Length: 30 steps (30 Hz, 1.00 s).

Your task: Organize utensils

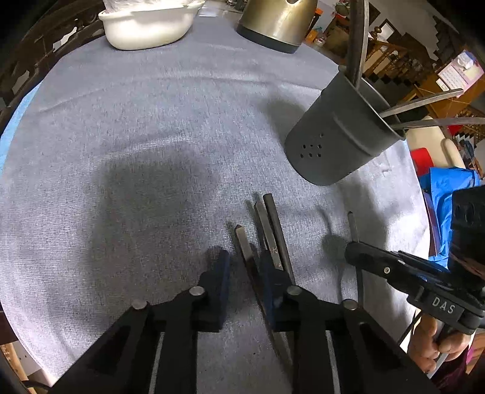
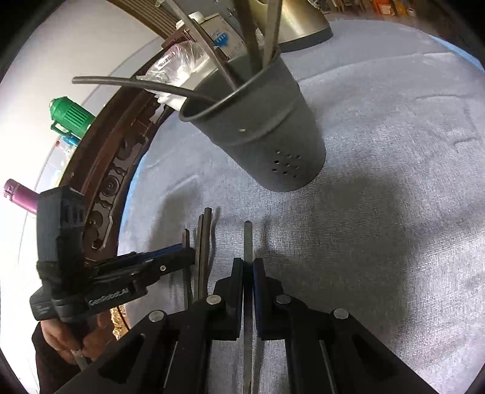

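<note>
A dark grey perforated utensil holder point(image 1: 339, 136) point(image 2: 260, 127) stands on the grey cloth with several utensils leaning in it. Three dark flat utensil handles lie side by side on the cloth in front of it. My left gripper point(image 1: 245, 263) point(image 2: 189, 253) is down over them. One handle point(image 1: 242, 242) lies between its fingers, close along the right pad, with a gap to the left pad; the other two handles point(image 1: 271, 224) run past the right finger. My right gripper point(image 2: 248, 263) point(image 1: 350, 251) is shut on a separate utensil handle point(image 2: 248, 239) point(image 1: 351, 224).
A white dish point(image 1: 145, 27) and a brass-coloured kettle point(image 1: 272, 24) stand at the far side. The carved wooden table rim point(image 2: 121, 169) curves close by the left gripper. A person's hand point(image 2: 60, 342) holds that gripper. Blue plastic point(image 1: 448, 194) lies beyond the table edge.
</note>
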{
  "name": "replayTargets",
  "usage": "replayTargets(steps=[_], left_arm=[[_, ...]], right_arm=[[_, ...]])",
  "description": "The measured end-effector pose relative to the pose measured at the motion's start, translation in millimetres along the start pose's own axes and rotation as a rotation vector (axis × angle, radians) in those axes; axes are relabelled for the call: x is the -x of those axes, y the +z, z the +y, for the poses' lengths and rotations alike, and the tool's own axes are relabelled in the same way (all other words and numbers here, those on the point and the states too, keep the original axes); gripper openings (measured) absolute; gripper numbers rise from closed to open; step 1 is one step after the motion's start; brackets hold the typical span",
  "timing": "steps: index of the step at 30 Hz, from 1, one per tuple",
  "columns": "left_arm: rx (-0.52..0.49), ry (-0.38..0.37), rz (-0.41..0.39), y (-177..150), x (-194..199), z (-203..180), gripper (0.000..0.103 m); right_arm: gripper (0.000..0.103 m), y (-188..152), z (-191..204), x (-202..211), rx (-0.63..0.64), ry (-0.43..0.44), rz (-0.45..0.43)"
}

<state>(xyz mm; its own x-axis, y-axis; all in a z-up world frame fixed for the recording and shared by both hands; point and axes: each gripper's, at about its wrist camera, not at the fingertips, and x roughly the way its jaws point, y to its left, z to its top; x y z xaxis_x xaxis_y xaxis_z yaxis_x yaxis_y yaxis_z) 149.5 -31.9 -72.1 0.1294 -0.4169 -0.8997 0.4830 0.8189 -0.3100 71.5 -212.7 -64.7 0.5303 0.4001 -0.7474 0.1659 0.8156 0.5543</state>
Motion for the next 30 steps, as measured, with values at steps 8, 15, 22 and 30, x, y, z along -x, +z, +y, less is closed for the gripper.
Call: replayTargets(steps=[8,15,22,30], left_arm=[[-0.018,0.002,-0.054,-3,7,-11,0.007],[0.001,-0.022,-0.184,-6,49,-14,0.007],[-0.016,-0.029,-0.394,-12,108,-18,0.006],[-0.042,-0.075,-0.603,-25,164,-33,0.006]], right_arm=[[0.007,-4,8,24,0.066,0.033,-0.084],[0.007,-1,16,53,0.107,0.092,-0.182],[0.007,3,34,91,0.189,0.106,-0.330],[0.007,-6,54,128,0.264,0.115,-0.461]])
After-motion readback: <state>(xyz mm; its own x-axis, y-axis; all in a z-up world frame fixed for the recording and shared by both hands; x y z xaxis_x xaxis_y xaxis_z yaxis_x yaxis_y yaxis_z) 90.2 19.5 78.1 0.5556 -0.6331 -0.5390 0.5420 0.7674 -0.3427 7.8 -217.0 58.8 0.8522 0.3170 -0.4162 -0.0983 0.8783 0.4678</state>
